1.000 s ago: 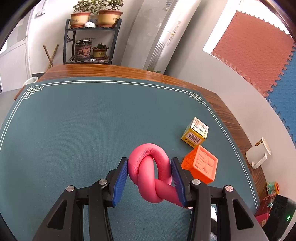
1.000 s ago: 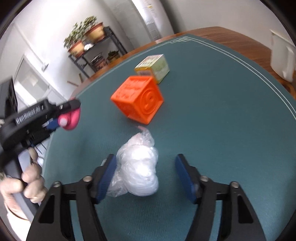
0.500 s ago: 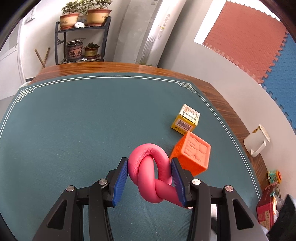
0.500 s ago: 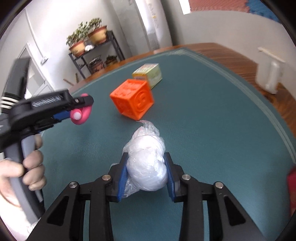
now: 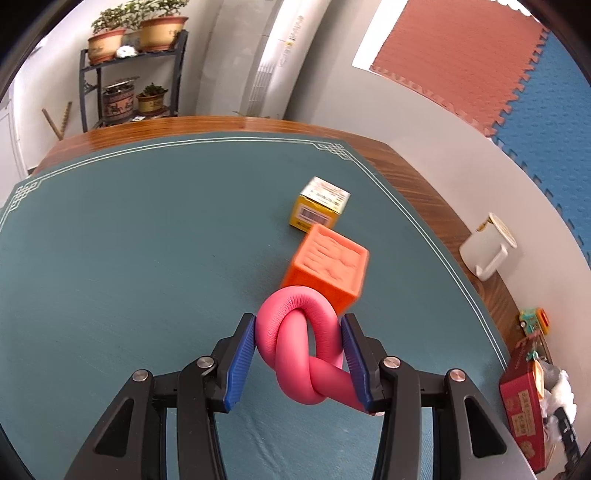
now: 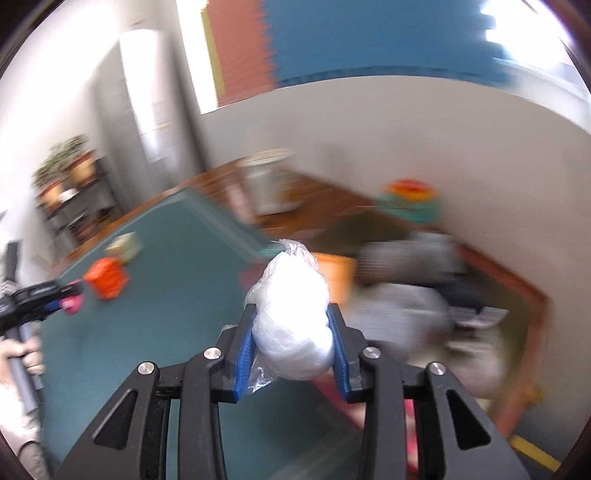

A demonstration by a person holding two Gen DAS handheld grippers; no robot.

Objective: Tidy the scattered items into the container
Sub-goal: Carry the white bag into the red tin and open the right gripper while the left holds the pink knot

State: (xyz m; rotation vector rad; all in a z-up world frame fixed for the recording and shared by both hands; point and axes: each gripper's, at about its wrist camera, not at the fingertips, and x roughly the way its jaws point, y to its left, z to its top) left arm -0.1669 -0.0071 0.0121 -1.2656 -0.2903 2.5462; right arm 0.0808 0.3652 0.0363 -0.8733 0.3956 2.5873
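left wrist view: left gripper (image 5: 299, 354) sits at the bottom middle, its blue pads (image 5: 242, 363) pinching a pink knot (image 5: 301, 350) from both sides. the knot is held above the green mat (image 5: 129, 258). an orange cube (image 5: 328, 267) lies on the mat just behind the knot, a bit right of the middle. a yellow box (image 5: 319, 208) lies just behind the cube, close to it. a white cup (image 5: 487, 251) stands on the wood rim at the right. a red box (image 5: 524, 406) shows at the lower right edge. plant pots (image 5: 133, 33) stand on a shelf at the upper left.

right wrist view: this picture is blurry. right gripper (image 6: 291, 345) sits at the bottom middle, its pads squeezing a white bag (image 6: 293, 321), held up off the mat (image 6: 155, 306). the cube (image 6: 105, 282) and the yellow box (image 6: 123, 245) lie on the mat at the left middle. the left gripper (image 6: 72, 299) with the pink knot (image 6: 72, 304) shows at the left edge, near the cube. the right side is a smear of grey and orange things, too blurry to tell.
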